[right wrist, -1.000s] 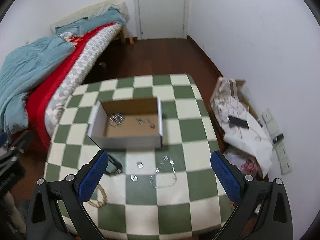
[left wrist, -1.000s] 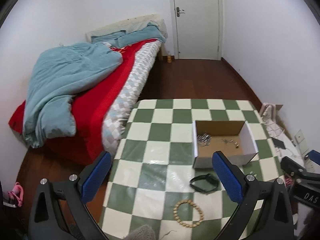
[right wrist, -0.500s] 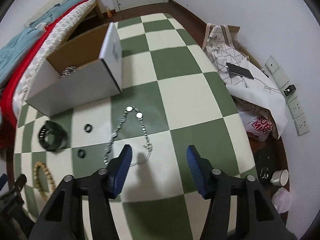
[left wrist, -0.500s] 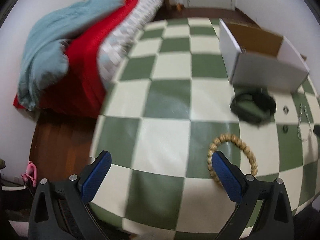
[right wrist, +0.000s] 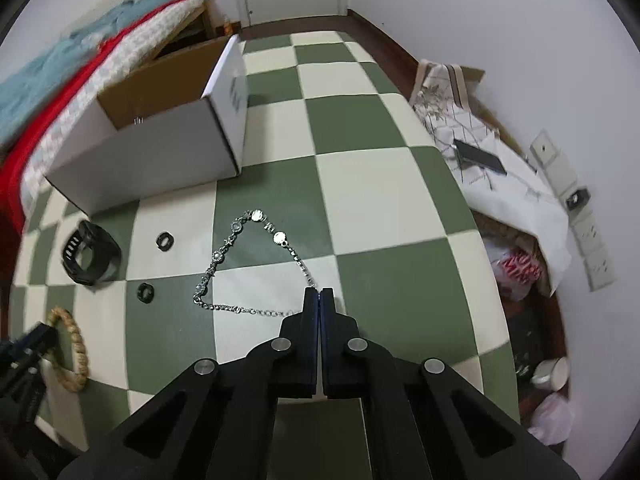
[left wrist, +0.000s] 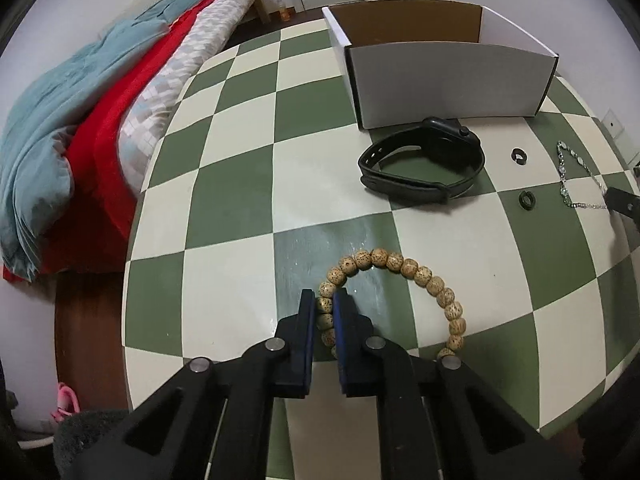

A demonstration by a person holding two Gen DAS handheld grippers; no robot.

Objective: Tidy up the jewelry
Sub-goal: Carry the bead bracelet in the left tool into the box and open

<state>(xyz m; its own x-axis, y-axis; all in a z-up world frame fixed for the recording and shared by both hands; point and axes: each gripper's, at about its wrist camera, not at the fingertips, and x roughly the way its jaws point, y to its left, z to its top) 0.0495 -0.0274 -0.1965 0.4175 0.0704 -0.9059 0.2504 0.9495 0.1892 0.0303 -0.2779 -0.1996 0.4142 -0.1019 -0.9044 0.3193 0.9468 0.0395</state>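
Two grippers are recorded over a green-and-cream checkered desk [left wrist: 236, 184]. Left gripper [left wrist: 323, 300]: clamped on the near-left part of a wooden bead bracelet [left wrist: 400, 266], whose remaining beads lie in an arc on the desk toward the near edge. Right gripper [right wrist: 319, 294]: fingers pressed together on the near end of a silver chain necklace [right wrist: 224, 248]; whether the chain is truly pinched between them cannot be told, as the contact is hidden. The necklace's loop is spread flat toward the desk's middle. One black watch [left wrist: 424, 164] is laid with its strap looped, just in front of a white cardboard box [left wrist: 448, 80], nearly touching its front wall. The box stands open-topped toward the far edge; a small metallic item is glimpsed inside it in the right wrist view. Two small dark rings [left wrist: 519, 156] [left wrist: 527, 200] are placed between watch and necklace, apart from each other. A bed with red and blue covers [left wrist: 80, 120] is noted beyond the desk's left edge.
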